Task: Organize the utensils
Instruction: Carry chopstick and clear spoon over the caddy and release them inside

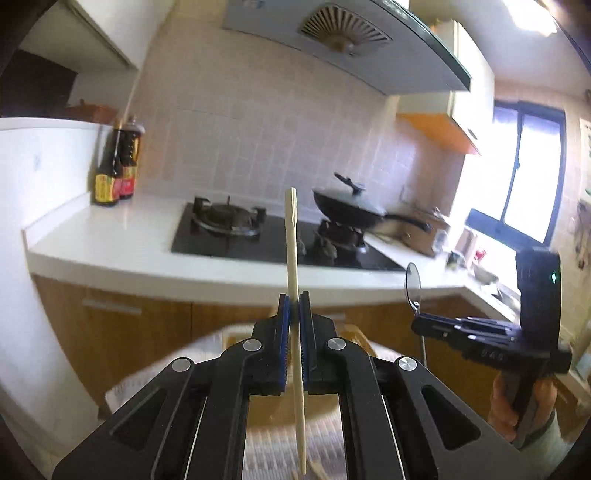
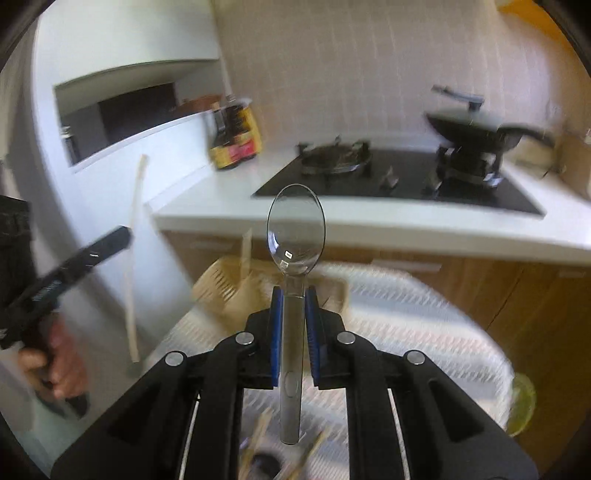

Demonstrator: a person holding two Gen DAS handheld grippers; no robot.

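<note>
1. Kitchen with pale tiled wall (image 1: 258, 122), seen from above a cloth-covered table (image 2: 406, 314).
2. Nearest, left tongs (image 1: 294, 306) clenched on a wooden chopstick (image 1: 291, 240), which stands almost upright between the blue pads and reaches above and below them.
3. Right tongs (image 2: 294, 295) clenched on the handle of a clear plastic spoon (image 2: 295, 229), bowl up, handle end hanging below the pads.
4. In the left wrist view, the same spoon seen small at the right, held by the right tongs, with a hand (image 1: 517, 406) on the grip below.
5. In the right wrist view, the left tongs at the left edge with the chopstick, blurred, and a hand (image 2: 55, 362) on the handle.
6. Just behind the spoon, on the cloth, a beige slotted basket (image 2: 229, 288), blurred.
7. Farther, white kitchen table (image 1: 129, 236) with a black gas hob (image 1: 277, 240).
8. On the hob's right burner, a black wok (image 1: 351, 210) with a lid.
9. At the far left of the kitchen table, two dark sauce bottles (image 1: 114, 173) side by side.
10. Above, a range hood (image 1: 343, 33); far right, a bright window (image 1: 524, 177).
</note>
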